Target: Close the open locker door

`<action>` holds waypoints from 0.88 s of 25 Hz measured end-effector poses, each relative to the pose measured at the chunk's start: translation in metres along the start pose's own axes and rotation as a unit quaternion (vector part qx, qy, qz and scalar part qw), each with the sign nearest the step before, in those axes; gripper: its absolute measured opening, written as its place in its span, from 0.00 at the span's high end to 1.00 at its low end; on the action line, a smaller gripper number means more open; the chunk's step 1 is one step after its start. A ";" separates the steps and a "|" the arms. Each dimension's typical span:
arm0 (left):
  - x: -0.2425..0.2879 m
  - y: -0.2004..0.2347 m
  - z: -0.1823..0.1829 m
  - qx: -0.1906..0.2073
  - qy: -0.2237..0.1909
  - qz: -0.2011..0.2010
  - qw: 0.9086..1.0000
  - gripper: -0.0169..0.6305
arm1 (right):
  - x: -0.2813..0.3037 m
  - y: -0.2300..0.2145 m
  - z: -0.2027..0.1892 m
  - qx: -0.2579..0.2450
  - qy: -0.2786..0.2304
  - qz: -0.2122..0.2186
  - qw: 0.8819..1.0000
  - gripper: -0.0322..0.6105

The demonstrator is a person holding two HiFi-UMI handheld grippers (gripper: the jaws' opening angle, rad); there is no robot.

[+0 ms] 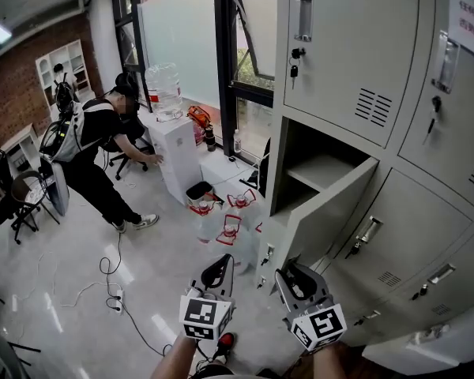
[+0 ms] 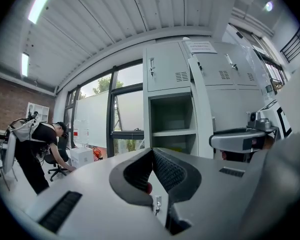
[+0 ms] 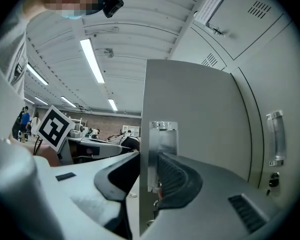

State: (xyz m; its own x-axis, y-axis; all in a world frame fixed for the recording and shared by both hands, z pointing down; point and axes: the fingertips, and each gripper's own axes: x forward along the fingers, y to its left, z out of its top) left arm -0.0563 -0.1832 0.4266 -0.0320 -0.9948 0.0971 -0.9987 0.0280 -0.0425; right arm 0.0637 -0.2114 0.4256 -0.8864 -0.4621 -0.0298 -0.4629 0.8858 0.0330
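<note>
The open locker door is grey metal and swings out from its compartment in the bank of lockers. My right gripper is at the door's free lower edge. In the right gripper view the door fills the middle, and the right gripper straddles its edge. One pad is behind the door and the other is against the chrome handle. My left gripper hangs beside it, left of the door and touching nothing. The left gripper is shut and empty, pointing at the open compartment.
Closed lockers with handles and keys surround the open one. Several water bottles stand on the floor by the locker base. A person bends at a water dispenser to the left. Cables trail over the floor.
</note>
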 end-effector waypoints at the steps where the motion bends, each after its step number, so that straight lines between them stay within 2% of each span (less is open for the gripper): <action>1: 0.005 0.005 0.000 0.000 0.000 -0.005 1.000 0.94 | 0.006 0.000 0.000 0.000 0.000 -0.006 1.000 0.78; 8: 0.047 0.041 0.002 0.003 -0.002 -0.051 0.999 0.94 | 0.055 -0.006 -0.002 -0.006 0.002 -0.039 0.999 0.78; 22: 0.115 0.079 -0.006 0.006 0.003 -0.151 0.988 0.94 | 0.126 -0.039 -0.007 -0.008 0.011 -0.144 0.989 0.79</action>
State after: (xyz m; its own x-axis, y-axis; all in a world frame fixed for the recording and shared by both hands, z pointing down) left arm -0.1389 -0.2949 0.4406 0.2681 -0.9566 0.1138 -0.9619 -0.2724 -0.0231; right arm -0.0301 -0.3043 0.4273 -0.7174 -0.6965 -0.0176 -0.6965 0.7163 0.0429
